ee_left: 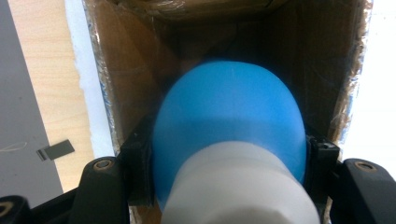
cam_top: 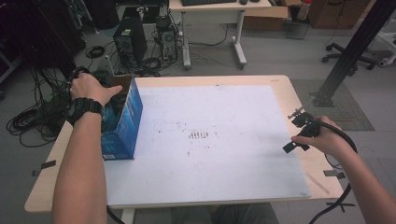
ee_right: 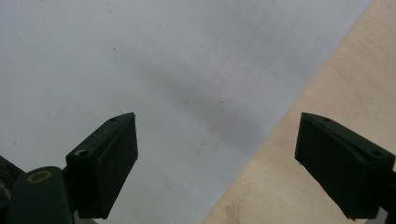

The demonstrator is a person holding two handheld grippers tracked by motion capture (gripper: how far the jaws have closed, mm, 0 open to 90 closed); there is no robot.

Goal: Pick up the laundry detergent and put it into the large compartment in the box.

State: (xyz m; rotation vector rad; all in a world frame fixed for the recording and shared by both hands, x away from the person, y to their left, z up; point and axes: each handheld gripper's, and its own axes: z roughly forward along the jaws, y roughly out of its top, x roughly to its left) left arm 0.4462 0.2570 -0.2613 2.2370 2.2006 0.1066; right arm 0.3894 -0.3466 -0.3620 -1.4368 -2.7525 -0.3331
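Observation:
A blue box (cam_top: 125, 122) with a brown cardboard inside (ee_left: 126, 84) stands open-topped at the table's left edge. My left hand (cam_top: 88, 89) reaches into its opening. In the left gripper view my left gripper (ee_left: 229, 156) is shut on a bulb-shaped object (ee_left: 229, 116) with a blue dome and a white base, held inside the box with a black jaw pressing on each side. My right gripper (cam_top: 293, 132) rests at the right edge of the white sheet (cam_top: 210, 140). Its jaws stand wide open (ee_right: 217, 163) with nothing between them.
The white sheet covers most of the wooden table (cam_top: 289, 88), with dark smudges (cam_top: 200, 135) near its middle. Bare wood (ee_right: 327, 93) shows beside the sheet under my right gripper. Tape strips (cam_top: 334, 173) lie on the table edges. Cables and computer towers (cam_top: 130, 42) stand on the floor beyond.

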